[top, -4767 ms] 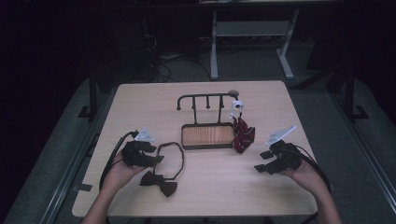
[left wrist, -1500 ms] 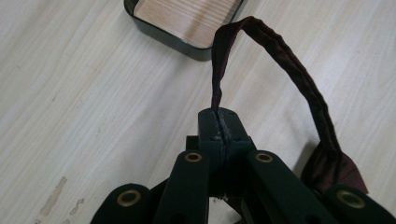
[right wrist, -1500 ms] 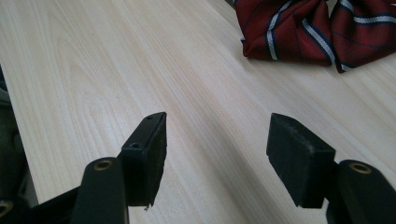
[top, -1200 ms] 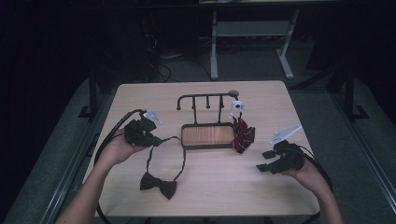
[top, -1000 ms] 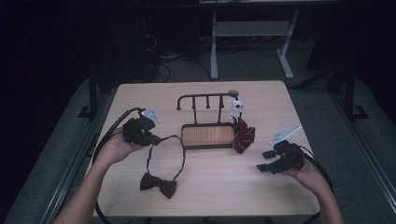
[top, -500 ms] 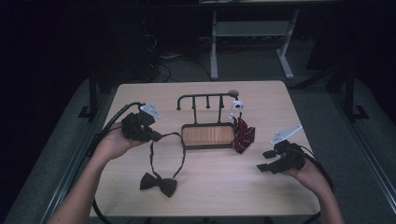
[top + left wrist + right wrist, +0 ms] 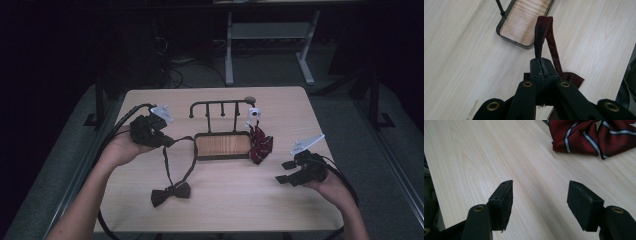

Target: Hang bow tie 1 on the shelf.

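Dark strap point(image 7: 543, 35) of the bow tie point(image 7: 171, 193) sits pinched in my left tongs point(image 7: 541, 65); my right tongs point(image 7: 539, 203) gape wide over the table point(image 7: 300, 105).

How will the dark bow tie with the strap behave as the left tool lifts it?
Likely floppy: the strap folds limply out of the shut left tool. The dark bow tie probably drags along the wooden table first. It looks light.
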Demonstrator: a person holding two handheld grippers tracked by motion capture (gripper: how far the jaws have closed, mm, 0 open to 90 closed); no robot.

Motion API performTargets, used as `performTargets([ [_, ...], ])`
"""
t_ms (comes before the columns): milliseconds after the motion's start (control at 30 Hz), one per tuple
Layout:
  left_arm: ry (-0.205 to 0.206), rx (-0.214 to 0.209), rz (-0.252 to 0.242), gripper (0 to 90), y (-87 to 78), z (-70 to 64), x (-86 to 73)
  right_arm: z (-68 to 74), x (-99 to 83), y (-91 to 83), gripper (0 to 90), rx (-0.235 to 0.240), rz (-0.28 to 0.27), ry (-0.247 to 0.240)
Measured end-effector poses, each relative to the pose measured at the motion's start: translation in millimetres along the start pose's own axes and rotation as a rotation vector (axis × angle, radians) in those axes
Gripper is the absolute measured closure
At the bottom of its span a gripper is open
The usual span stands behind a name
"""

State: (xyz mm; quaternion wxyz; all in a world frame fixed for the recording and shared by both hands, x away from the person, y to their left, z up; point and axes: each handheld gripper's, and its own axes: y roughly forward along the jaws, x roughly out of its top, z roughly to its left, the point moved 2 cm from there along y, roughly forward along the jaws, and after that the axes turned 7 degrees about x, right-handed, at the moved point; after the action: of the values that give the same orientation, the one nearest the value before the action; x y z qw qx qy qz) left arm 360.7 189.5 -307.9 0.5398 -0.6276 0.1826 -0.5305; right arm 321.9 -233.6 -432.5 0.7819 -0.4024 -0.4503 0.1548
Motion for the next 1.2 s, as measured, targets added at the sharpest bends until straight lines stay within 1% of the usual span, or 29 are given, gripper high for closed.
performTargets([
  [233, 0.001, 0.008, -0.011, 89.8, -8.0, 2.1, 5.4, 0.1, 0.0, -1.3, 37.4, -0.001, -0.004, -0.002],
  [300, 0.011, 0.013, -0.014, 89.8, -11.4, 3.0, 8.5, -0.1, 0.0, -1.5, 37.4, -0.002, -0.004, -0.004],
  [367, 0.009, 0.014, -0.016, 89.8, -12.4, 3.5, 9.7, 0.3, -0.1, -1.7, 37.4, -0.001, -0.003, -0.003],
  [400, 0.017, 0.020, -0.011, 89.8, -14.3, 5.1, 12.1, 0.3, 0.0, -1.7, 37.4, -0.002, -0.004, -0.004],
  [500, 0.009, 0.025, -0.015, 89.8, -15.5, 6.1, 14.6, 0.3, 0.0, -2.0, 37.4, -0.002, -0.005, -0.004],
  [600, 0.017, 0.034, -0.015, 89.8, -19.1, 9.1, 19.2, 0.4, -0.3, -2.8, 37.4, -0.003, -0.007, 0.005],
  [633, 0.009, 0.034, -0.018, 89.8, -19.6, 9.0, 20.4, 0.4, -0.3, -3.0, 37.4, -0.003, -0.008, 0.005],
  [767, 0.018, 0.041, -0.016, 89.8, -23.4, 10.8, 24.7, 0.4, -0.3, -3.5, 37.4, -0.003, -0.008, 0.004],
  [833, 0.014, 0.043, -0.021, 89.9, -23.7, 10.5, 25.8, 0.5, -0.3, -3.7, 37.3, -0.002, -0.008, 0.005],
  [933, 0.019, 0.047, -0.022, 89.8, -25.5, 10.5, 29.9, 0.4, -0.4, -4.0, 37.3, -0.001, -0.008, 0.004],
  [967, 0.029, 0.048, -0.017, 89.8, -25.9, 11.2, 30.9, 0.1, -0.6, -4.1, 37.3, -0.002, -0.009, 0.002],
  [1000, 0.030, 0.048, -0.014, 89.8, -26.2, 11.3, 31.8, -0.1, -0.7, -4.3, 37.3, -0.001, -0.008, 0.003],
  [1200, 0.027, 0.050, -0.012, 89.8, -25.1, 14.5, 36.1, -1.5, -1.8, -5.1, 37.3, -0.003, -0.014, 0.003],
])
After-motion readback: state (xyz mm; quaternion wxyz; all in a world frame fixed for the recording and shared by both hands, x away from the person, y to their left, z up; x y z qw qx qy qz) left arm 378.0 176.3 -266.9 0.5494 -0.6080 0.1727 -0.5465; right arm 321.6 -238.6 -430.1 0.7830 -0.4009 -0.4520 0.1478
